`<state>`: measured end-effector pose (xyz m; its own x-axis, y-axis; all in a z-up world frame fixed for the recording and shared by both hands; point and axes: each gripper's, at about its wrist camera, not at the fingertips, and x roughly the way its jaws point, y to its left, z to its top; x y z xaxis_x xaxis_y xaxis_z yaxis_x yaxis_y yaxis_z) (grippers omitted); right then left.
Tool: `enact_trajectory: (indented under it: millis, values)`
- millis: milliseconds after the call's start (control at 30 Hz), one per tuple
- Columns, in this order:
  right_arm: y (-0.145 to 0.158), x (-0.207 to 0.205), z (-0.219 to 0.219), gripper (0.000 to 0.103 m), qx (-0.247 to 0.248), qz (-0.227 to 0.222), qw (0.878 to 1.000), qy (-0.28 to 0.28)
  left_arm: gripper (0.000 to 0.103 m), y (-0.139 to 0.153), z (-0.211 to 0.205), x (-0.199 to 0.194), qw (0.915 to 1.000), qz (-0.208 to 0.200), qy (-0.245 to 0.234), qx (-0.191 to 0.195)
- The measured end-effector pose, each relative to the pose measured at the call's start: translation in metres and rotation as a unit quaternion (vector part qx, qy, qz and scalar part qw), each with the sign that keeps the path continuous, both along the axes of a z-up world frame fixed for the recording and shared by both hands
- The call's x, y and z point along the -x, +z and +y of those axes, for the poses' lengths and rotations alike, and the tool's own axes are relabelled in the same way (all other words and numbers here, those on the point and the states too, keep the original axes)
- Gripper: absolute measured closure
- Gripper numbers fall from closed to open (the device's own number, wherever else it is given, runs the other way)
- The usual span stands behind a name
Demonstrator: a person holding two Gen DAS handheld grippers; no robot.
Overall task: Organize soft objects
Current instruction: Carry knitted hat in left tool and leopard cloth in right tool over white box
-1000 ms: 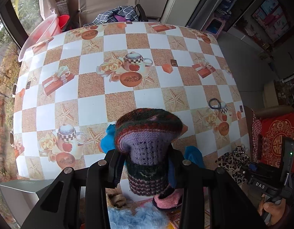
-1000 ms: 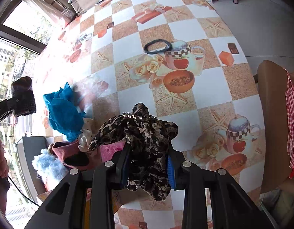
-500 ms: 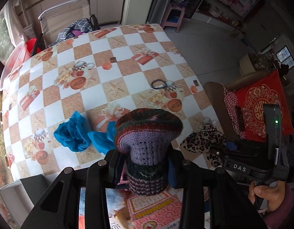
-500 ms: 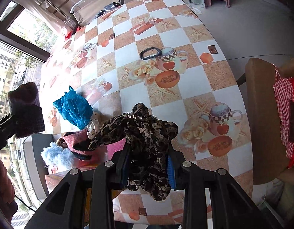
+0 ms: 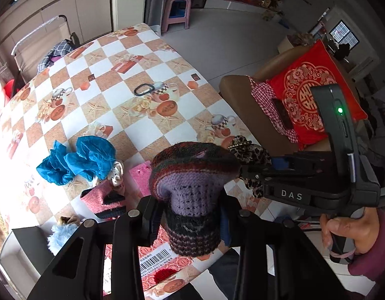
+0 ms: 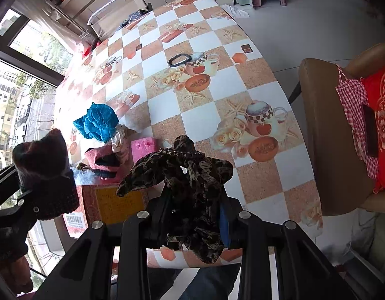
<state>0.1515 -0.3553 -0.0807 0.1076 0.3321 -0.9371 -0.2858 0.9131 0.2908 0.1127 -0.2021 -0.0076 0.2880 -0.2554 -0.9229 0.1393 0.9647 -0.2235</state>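
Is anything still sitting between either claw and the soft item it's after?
No. The left claw is shut on the knitted hat, and the right claw on the leopard-print cloth. Nothing else is between the fingers.

crumpled cloth [image 6: 97, 122] on table [image 6: 217, 95], left of chair [image 6: 334, 135]

Each hand-held gripper is matte black plastic. On the left hand-held gripper [image 5: 190, 215] two angular black finger arms splay from the body, each with triangular cut-outs and round silver screw heads at the joints, and blue pads line the inner faces of the fingers. The right hand-held gripper [image 6: 194, 215] has the same build: silver screws and blue pads [image 6: 224, 221]. Seen from the left wrist, its body carries white "DAS" lettering [image 5: 291, 195], a small lit green light [image 5: 340, 110] on an upright black block, and a white stripe. The person's right hand [image 5: 347, 232] emerges from a maroon sleeve [image 5: 372, 257].
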Motion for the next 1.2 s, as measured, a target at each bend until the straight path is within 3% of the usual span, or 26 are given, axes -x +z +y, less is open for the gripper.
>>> enact_trajectory:
  millis: [400,767,933,1200]
  values:
    - [-0.004,0.044,-0.017,0.069,0.004,0.018,0.999,-0.032,0.062,0.001,-0.032,0.046,0.9957,0.004,-0.092,0.003]
    - [-0.005,0.089,-0.003,0.069,0.018,0.021,0.997,-0.066,0.062,-0.001,-0.011,0.082,0.9902,0.001,-0.138,0.023]
    - [-0.003,0.102,0.003,0.069,0.021,0.023,0.998,-0.058,0.062,0.003,-0.001,0.098,0.9910,-0.008,-0.132,0.022]
    - [-0.007,0.115,0.011,0.069,0.017,0.030,0.999,-0.005,0.062,0.008,0.014,0.119,0.9981,-0.017,-0.058,0.013]
